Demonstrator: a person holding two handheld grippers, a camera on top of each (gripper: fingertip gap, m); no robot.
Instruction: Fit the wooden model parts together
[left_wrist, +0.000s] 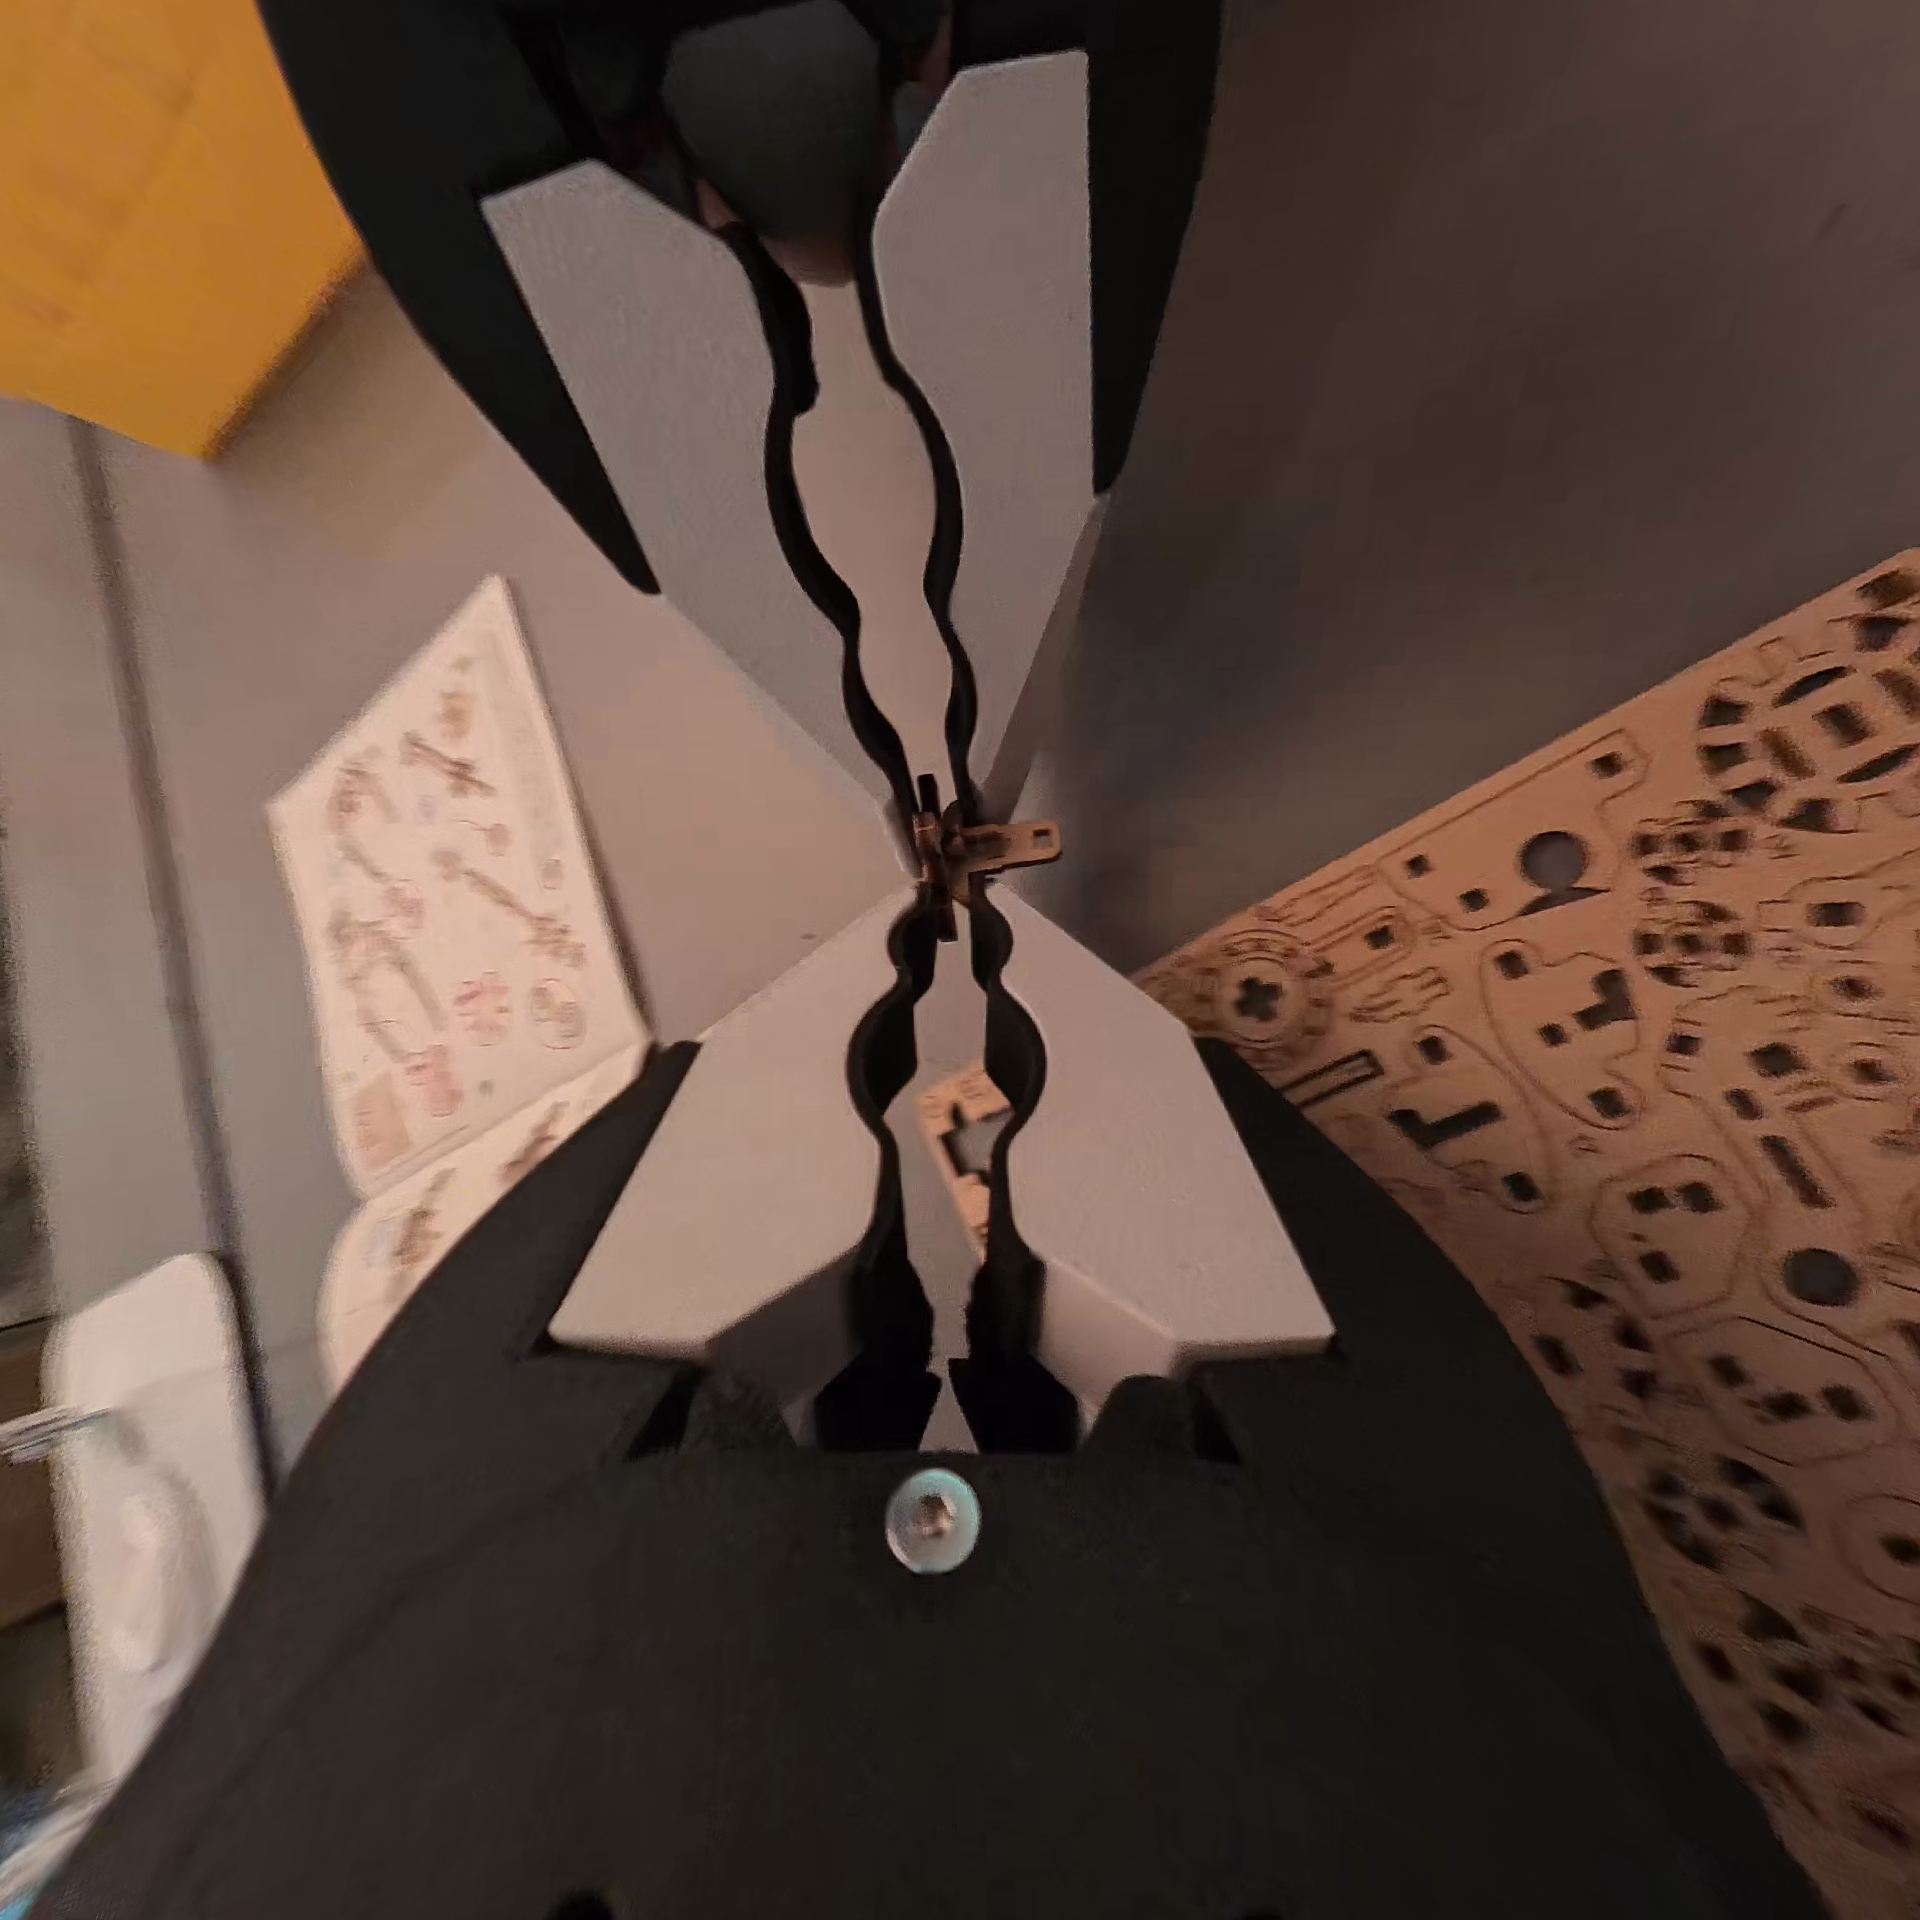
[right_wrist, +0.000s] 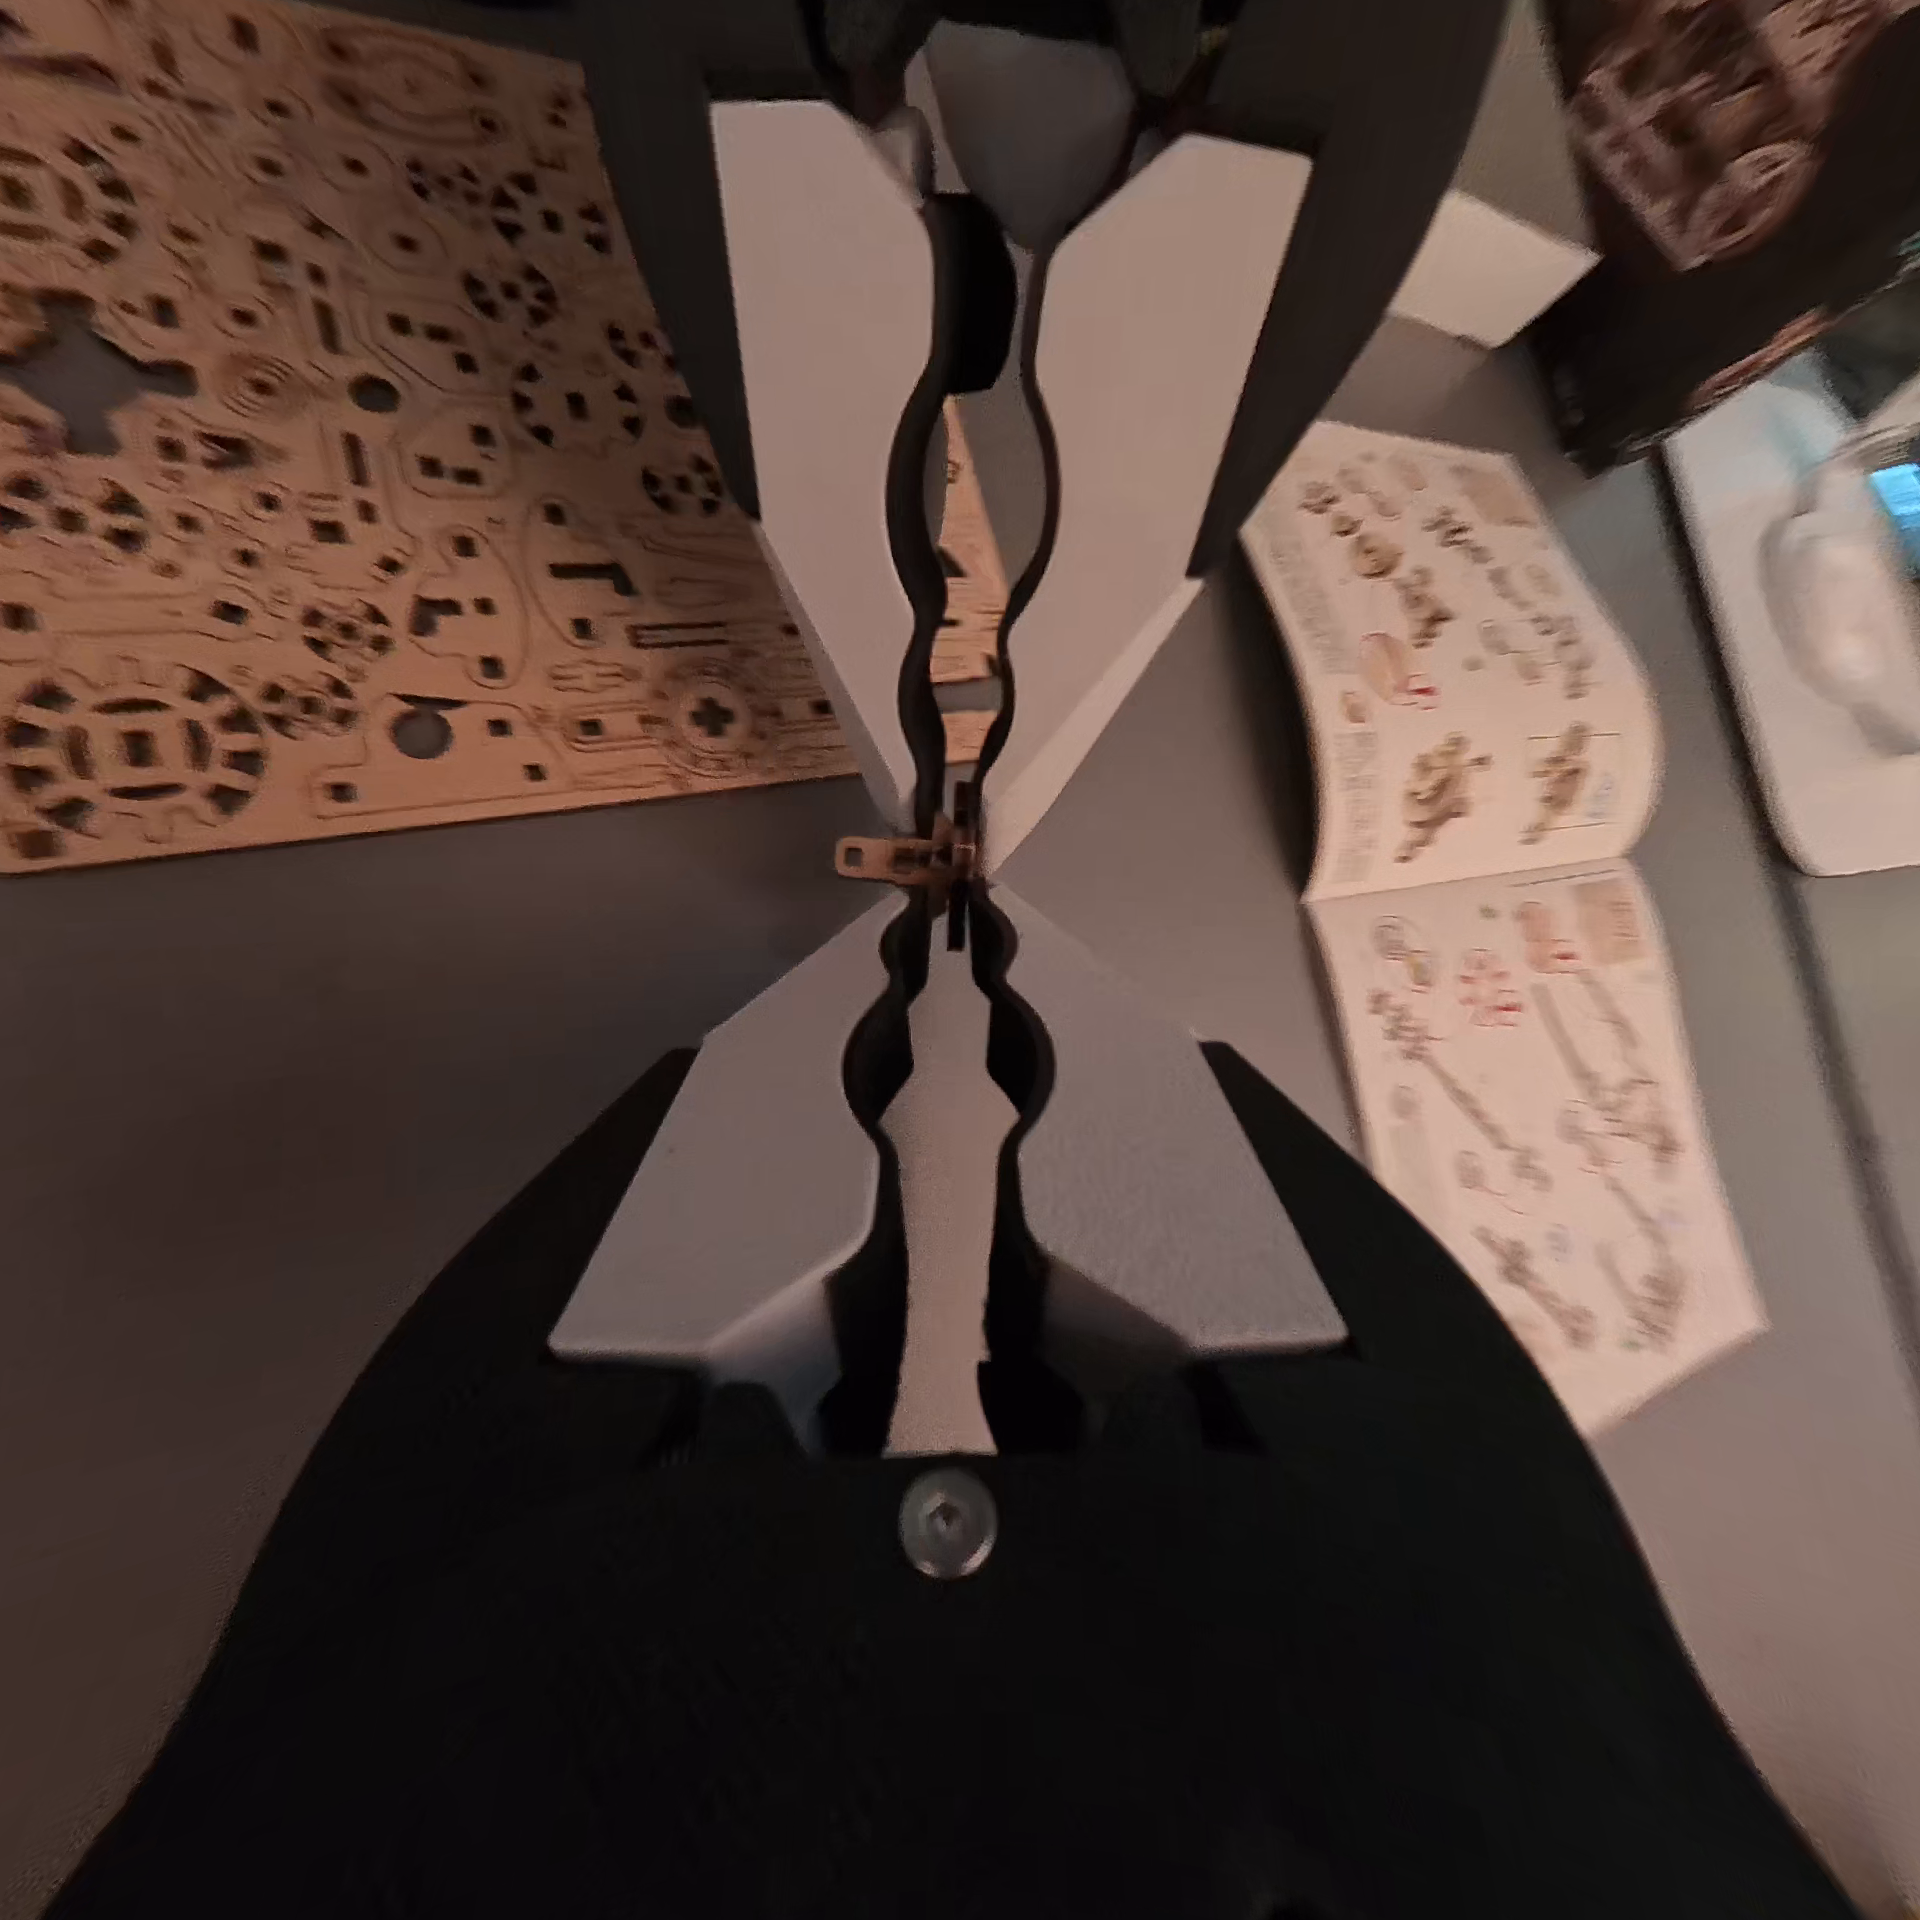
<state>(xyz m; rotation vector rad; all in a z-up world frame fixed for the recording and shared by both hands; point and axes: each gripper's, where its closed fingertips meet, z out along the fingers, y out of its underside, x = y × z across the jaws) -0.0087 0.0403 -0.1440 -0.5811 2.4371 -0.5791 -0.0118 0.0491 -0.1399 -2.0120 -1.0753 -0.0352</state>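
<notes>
My two grippers meet tip to tip above a grey table. In the left wrist view my left gripper (left_wrist: 943, 920) comes from below and my right gripper (left_wrist: 940, 800) from above. Both are shut on a small wooden assembly: a thin flat part (left_wrist: 935, 862) seen edge-on between the tips, with a small slotted wooden bar (left_wrist: 1013, 842) crossing it and sticking out to the right. In the right wrist view my right gripper (right_wrist: 951, 920) is below and my left gripper (right_wrist: 956, 800) above, with the bar (right_wrist: 878, 854) sticking out left. Which tips hold which part I cannot tell.
A laser-cut wooden parts sheet (left_wrist: 1558, 1039) (right_wrist: 312, 468) lies flat on the table. An open instruction booklet (left_wrist: 447, 883) (right_wrist: 1486, 883) lies on the other side. A white tray (right_wrist: 1818, 675) and a white box (right_wrist: 1496, 270) sit beyond it. A yellow box (left_wrist: 135, 187) stands far off. The tips of both grippers are at nearly the same place.
</notes>
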